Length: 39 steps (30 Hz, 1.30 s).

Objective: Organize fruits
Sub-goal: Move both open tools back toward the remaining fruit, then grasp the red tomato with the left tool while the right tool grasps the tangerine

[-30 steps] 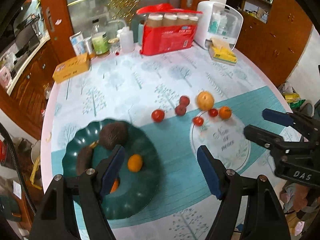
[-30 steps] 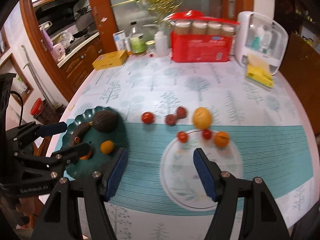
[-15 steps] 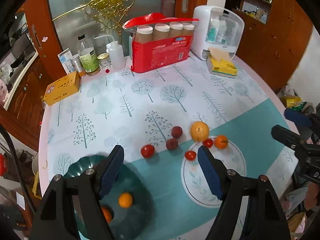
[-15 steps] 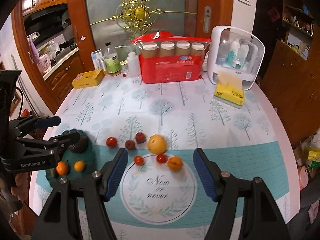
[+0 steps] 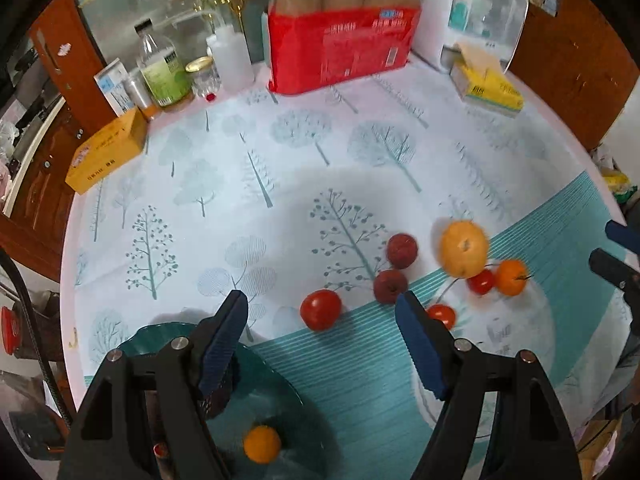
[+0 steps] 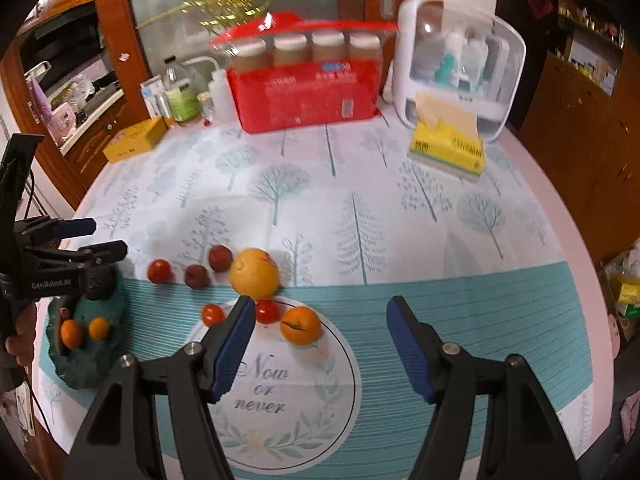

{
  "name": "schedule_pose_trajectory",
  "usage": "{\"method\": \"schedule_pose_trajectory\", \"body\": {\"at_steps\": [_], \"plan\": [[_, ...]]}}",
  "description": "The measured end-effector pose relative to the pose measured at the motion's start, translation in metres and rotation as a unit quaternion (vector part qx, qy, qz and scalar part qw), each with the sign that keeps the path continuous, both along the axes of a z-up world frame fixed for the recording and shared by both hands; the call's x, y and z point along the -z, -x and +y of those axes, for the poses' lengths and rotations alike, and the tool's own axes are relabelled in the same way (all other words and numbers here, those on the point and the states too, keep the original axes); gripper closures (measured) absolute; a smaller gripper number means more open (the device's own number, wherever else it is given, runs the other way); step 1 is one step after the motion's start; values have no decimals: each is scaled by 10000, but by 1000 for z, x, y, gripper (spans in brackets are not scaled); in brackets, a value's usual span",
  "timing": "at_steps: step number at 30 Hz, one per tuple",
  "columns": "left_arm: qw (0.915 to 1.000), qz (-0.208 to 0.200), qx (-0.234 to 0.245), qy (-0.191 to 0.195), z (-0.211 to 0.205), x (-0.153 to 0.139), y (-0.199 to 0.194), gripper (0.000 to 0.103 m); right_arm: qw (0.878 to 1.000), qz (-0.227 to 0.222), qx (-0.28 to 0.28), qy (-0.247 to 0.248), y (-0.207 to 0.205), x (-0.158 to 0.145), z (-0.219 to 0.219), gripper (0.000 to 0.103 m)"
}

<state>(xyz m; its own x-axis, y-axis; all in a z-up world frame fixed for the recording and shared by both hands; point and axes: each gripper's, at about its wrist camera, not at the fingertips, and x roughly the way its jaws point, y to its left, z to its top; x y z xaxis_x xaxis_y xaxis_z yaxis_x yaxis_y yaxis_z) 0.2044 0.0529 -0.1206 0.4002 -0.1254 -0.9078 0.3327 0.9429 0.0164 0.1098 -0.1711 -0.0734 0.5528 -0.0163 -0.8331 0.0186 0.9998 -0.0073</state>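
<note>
Both grippers, left (image 5: 322,346) and right (image 6: 320,344), hung empty with fingers wide. The plate (image 6: 86,364) held a few fruits; seven fruits (image 6: 255,273) lay loose on the table (image 6: 400,220), so most sorting remained.

The left gripper (image 5: 320,344) is being held wide open above the table (image 5: 280,184), with nothing between its blue pads (image 5: 222,344). A red tomato (image 5: 321,309) is being seen just ahead of it. A green plate (image 5: 280,392) is lying under the left finger, and a small orange fruit (image 5: 262,443) is sitting in it. A big yellow fruit (image 5: 464,248) is being seen farther right.
</note>
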Motion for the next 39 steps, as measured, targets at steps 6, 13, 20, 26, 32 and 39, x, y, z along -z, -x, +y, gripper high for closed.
{"method": "schedule_pose_trajectory", "body": {"at_steps": [6, 13, 20, 26, 32, 39], "plan": [[9992, 330, 92, -224, 0, 38, -13, 28, 9996, 258, -60, -75, -11, 41, -6, 35], [9979, 493, 296, -283, -2, 63, -21, 28, 9975, 561, -401, -165, -23, 76, 8, 35], [9965, 640, 427, -319, -2, 76, -25, 36, 9946, 660, -778, -168, -31, 93, 22, 35], [9958, 736, 444, -309, -6, 87, -30, 47, 9940, 701, -824, -149, -34, 106, 21, 35], [9964, 735, 389, -141, -6, 91, -34, 56, 9940, 750, -772, -189, -39, 115, 15, 50], [9976, 594, 324, -123, -8, 89, -25, 71, 9950, 544, -834, -92, -36, 117, 18, 62]]}}
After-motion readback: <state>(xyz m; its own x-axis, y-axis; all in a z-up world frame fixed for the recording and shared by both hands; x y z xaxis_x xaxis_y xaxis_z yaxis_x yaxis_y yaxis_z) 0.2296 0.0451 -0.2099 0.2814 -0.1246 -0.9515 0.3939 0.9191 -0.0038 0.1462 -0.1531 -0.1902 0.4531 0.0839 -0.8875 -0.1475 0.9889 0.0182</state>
